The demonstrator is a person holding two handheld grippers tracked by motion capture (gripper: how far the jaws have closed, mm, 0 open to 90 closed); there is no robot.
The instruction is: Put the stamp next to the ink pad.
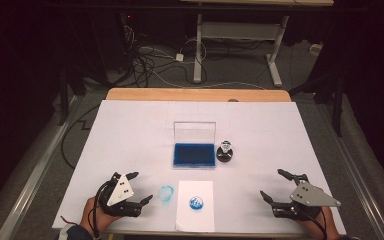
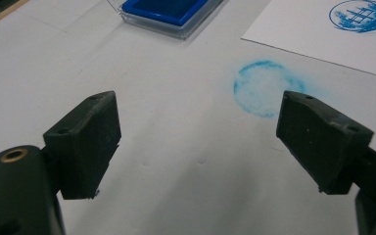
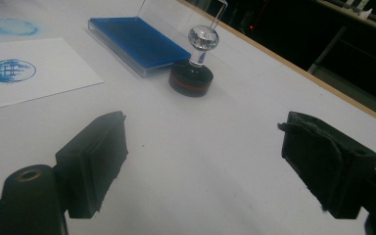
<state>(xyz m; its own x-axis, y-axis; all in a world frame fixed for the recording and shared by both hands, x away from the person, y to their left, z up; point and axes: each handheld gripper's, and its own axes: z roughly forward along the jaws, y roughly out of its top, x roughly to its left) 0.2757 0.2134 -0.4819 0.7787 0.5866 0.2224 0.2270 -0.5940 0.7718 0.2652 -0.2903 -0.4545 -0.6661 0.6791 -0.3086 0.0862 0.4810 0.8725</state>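
Note:
A blue ink pad [image 1: 194,155] [image 2: 164,11] [image 3: 137,44] with its clear lid raised lies at the table's middle. Just right of it stands a round black stamp [image 1: 224,151] [image 3: 192,77] with a clear knob. A white paper sheet [image 1: 196,205] [image 2: 323,36] [image 3: 24,73] near the front edge bears a round blue print [image 1: 196,203] [image 2: 361,15] [image 3: 10,70]. A faint blue smudge [image 1: 166,192] [image 2: 262,88] [image 3: 12,26] marks the table cover left of the sheet. My left gripper [image 1: 140,187] [image 2: 198,137] is open at front left, empty. My right gripper [image 1: 272,185] [image 3: 203,164] is open at front right, empty.
A white cover [image 1: 130,135] spreads over the wooden table [image 1: 195,94]. Beyond the far edge, cables [image 1: 150,60] lie on the floor beside the legs of another desk [image 1: 240,35]. Metal rails run along the floor at both sides.

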